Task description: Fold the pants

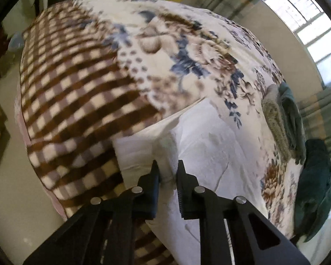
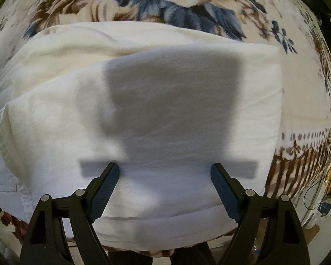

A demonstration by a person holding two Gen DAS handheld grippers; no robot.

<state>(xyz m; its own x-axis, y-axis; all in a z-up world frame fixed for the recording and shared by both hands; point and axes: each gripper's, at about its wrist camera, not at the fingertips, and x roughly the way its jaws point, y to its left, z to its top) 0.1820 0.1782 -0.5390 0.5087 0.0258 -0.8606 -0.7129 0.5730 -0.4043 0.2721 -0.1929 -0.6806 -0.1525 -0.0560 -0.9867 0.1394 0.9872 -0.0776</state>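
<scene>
White pants [image 2: 156,110] lie partly folded on the bed's flowered blanket [image 1: 187,50].
Left gripper [image 1: 168,172] pinches a pants fold; right gripper [image 2: 164,172] hovers above, spread wide.

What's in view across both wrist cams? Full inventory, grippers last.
white pants: 1, white, partly folded on the blanket near the bed's front edge.
blanket: 1, cream with brown check and blue-brown flowers, covering the bed.
folded clothes: a small pile, beige and grey-green, on the blanket at the right in the left wrist view.
dark green garment: 1, dark green, at the bed's right edge beside that pile.
window: 1, bright, upper right of the left wrist view.
curtain: 1, pale green striped, below the window.
left gripper: 1, black, shut on a fold of the white pants.
right gripper: 1, black, open, above the white pants.
</scene>
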